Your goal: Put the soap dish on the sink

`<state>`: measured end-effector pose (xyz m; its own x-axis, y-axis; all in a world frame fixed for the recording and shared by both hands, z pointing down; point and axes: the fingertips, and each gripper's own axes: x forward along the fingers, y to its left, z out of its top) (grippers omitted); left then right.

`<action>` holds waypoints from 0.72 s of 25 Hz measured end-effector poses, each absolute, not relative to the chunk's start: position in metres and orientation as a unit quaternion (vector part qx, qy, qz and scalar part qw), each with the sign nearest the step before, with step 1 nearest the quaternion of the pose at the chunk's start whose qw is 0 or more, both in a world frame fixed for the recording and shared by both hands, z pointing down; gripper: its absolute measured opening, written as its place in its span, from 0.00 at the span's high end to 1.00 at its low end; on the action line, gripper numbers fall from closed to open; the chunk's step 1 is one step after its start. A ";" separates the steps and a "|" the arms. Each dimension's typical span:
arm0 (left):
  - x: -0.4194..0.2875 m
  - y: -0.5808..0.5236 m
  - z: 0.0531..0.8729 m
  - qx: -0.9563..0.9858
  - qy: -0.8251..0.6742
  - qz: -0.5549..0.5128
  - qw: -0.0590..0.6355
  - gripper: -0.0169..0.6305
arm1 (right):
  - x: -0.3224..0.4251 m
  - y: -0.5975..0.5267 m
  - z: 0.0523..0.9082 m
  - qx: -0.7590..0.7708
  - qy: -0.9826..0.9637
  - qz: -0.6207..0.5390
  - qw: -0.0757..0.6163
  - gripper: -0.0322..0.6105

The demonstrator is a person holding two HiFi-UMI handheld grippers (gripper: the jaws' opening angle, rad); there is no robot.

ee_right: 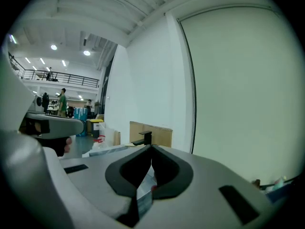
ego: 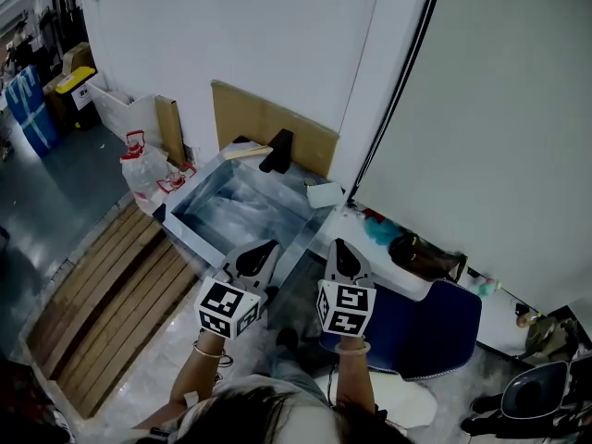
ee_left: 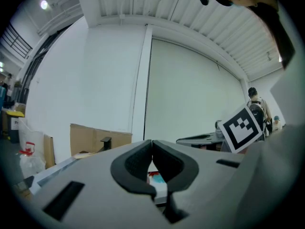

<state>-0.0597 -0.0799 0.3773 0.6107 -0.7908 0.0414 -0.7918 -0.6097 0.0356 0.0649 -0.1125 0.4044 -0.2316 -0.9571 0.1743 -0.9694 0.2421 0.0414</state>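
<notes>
Your left gripper (ego: 262,250) hides part of the sink's (ego: 197,239) near rim, and the pale thing (ego: 325,194) at its far corner is too small to name.

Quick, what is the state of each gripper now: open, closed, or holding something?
Left gripper: closed, jaw tips together, holding nothing.
Right gripper: closed, jaw tips together, holding nothing.
</notes>
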 end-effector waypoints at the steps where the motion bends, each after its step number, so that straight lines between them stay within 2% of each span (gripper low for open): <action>1: -0.063 -0.075 0.376 0.897 -0.442 0.007 0.024 0.96 | 0.063 -0.106 0.402 0.616 -0.783 0.035 0.078 0.91; 18: -0.073 -0.016 0.359 0.899 -0.438 -0.009 0.008 0.96 | 0.045 -0.032 0.369 0.607 -0.794 0.021 0.042 0.91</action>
